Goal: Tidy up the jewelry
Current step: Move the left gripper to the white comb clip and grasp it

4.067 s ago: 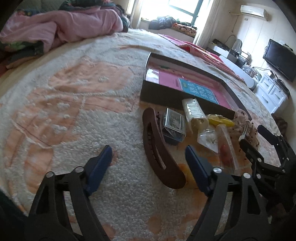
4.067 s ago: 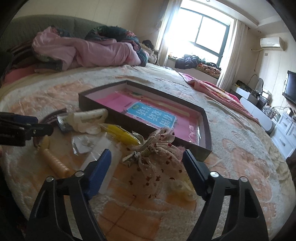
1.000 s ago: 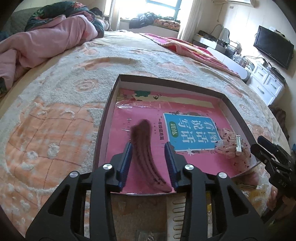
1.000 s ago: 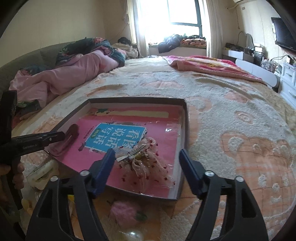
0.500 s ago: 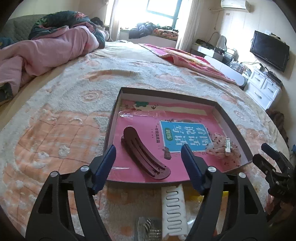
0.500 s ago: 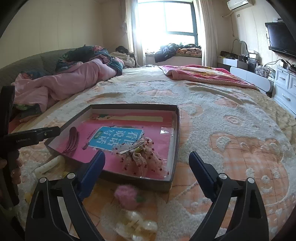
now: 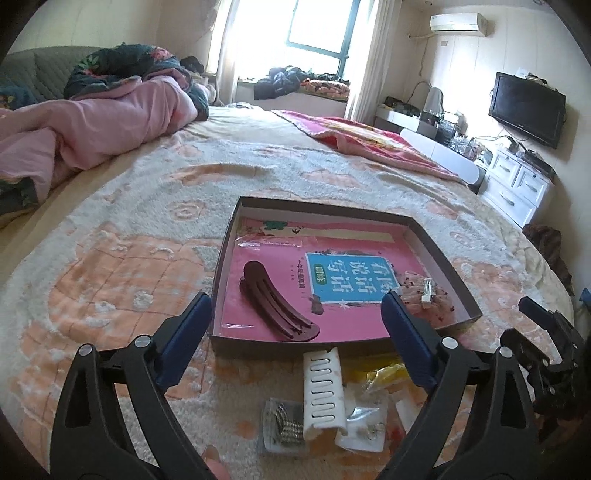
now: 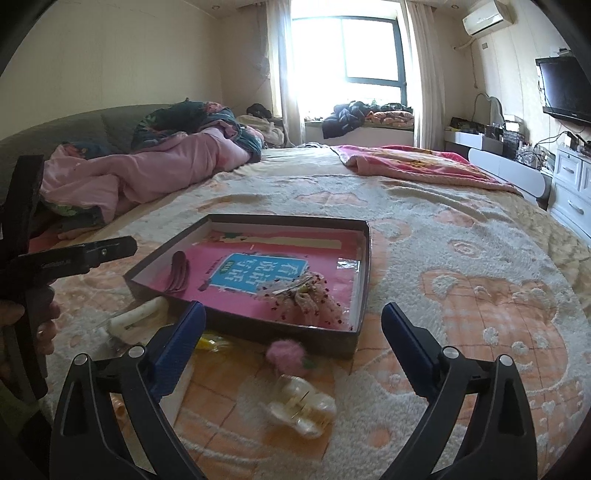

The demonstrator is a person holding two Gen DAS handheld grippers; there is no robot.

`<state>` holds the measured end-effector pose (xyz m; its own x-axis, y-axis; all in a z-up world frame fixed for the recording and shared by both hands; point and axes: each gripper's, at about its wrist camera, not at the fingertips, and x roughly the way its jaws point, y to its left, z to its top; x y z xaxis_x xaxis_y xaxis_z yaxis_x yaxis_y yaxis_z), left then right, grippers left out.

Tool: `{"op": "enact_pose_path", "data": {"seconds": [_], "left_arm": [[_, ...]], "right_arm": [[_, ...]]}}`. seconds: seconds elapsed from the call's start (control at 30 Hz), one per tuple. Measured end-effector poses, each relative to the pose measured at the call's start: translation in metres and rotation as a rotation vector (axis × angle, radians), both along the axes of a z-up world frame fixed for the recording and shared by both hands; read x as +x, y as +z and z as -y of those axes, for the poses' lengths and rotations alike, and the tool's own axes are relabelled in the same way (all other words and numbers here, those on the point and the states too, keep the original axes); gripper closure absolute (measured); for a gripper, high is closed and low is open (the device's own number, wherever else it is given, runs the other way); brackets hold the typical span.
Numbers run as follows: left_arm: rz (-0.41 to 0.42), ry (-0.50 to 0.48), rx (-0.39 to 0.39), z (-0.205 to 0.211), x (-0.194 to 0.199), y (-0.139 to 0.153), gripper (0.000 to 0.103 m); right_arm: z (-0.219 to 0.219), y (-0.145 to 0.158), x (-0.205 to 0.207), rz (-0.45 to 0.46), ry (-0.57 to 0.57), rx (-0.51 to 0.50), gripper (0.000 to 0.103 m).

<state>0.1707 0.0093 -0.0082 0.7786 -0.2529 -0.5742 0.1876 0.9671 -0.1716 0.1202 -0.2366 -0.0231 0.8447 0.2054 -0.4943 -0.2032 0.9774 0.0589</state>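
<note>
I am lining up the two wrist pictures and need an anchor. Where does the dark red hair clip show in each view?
Left wrist: the dark red hair clip lies centre-low, in the box's near left part.
Right wrist: the clip sits left of centre, at the box's left end.
Shared landmark: the blue label on the pink book inside the box.

A pink quilt (image 7: 110,122) lies heaped at the far left of the bed (image 7: 147,221), and a red blanket (image 8: 413,162) is spread towards the window (image 8: 369,48). A television (image 7: 526,109) hangs over white drawers (image 7: 517,188), with an air conditioner (image 7: 458,22) up high.
</note>
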Motion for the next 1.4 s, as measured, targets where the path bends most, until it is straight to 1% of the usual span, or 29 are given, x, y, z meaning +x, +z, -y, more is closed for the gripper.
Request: {"op": "enact_pose_path", "data": {"seconds": [0.2,0.33,0.5,0.7,0.9,1.0,1.1,1.17,1.23,1.27,1.33,1.4], "left_arm": [[0.030,0.007,0.001,0.000,-0.011,0.005,0.016],[0.037,0.014,0.006,-0.002,-0.019,0.006,0.016],[0.023,0.033,0.002,-0.011,-0.029,0.003,0.016],[-0.006,0.040,0.015,-0.020,-0.037,-0.005,0.016],[-0.018,0.039,0.028,-0.026,-0.046,-0.009,0.016],[-0.026,0.028,0.031,-0.026,-0.049,-0.011,0.019],[-0.039,0.010,0.029,-0.025,-0.050,-0.013,0.026],[-0.048,-0.005,0.031,-0.022,-0.049,-0.015,0.027],[-0.063,-0.021,0.022,-0.020,-0.048,-0.019,0.032],[-0.075,-0.032,0.012,-0.019,-0.046,-0.021,0.033],[-0.088,-0.043,0.003,-0.017,-0.045,-0.025,0.034],[-0.103,-0.055,-0.010,-0.015,-0.042,-0.029,0.036]], "right_arm": [[-0.006,0.003,-0.015,0.011,0.025,-0.005,0.010],[-0.011,0.001,-0.021,0.008,0.043,-0.008,0.010],[-0.020,-0.001,-0.028,-0.003,0.078,-0.011,0.010],[-0.034,-0.005,-0.035,-0.024,0.128,-0.009,0.010],[-0.053,-0.011,-0.041,-0.044,0.177,-0.024,0.010],[-0.060,-0.015,-0.042,-0.058,0.198,-0.027,0.010],[-0.067,-0.020,-0.040,-0.086,0.215,-0.024,0.010],[-0.071,-0.026,-0.039,-0.107,0.223,-0.022,0.010],[-0.075,-0.030,-0.038,-0.124,0.231,-0.020,0.010],[-0.078,-0.033,-0.037,-0.135,0.234,-0.018,0.011],[-0.081,-0.038,-0.034,-0.159,0.237,-0.019,0.017],[-0.083,-0.044,-0.031,-0.183,0.241,-0.006,0.019]]}}
